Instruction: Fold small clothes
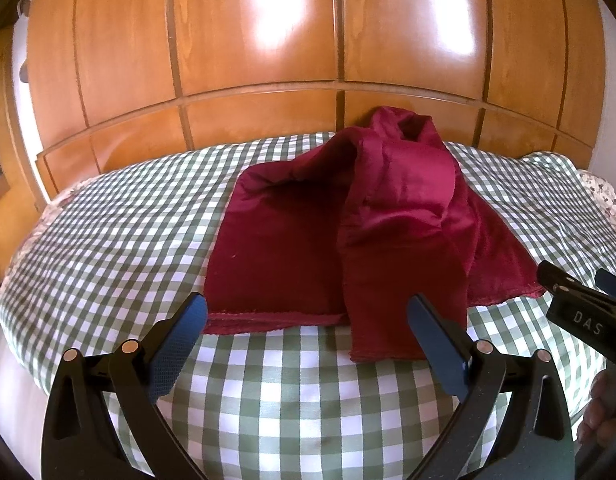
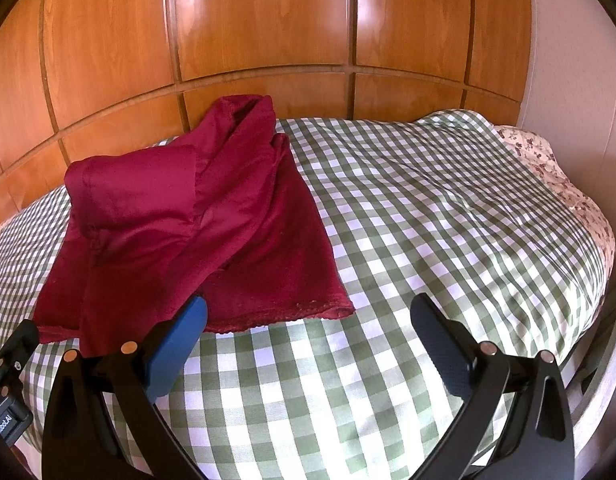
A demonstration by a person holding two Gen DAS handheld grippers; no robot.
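garment [image 1: 348, 232] on bedspread [image 1: 107, 248], wooden panels [image 1: 259, 40] behind

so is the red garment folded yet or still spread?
Partly folded, untidily. The red garment lies on the checked cover with a sleeve and upper part flopped over its middle, bunched; the lower hem lies flat. Neither tongs holds it.

The dark red garment [image 1: 348, 220] is soft matt cloth with a faint sheen on its folds and a lacy hem. The checked bedcover [image 2: 428, 220] is smooth woven fabric. The headboard [image 1: 259, 40] is glossy varnished wood. The left gripper [image 1: 308, 338] has matt black plastic arms and textured blue pads [image 1: 175, 352].
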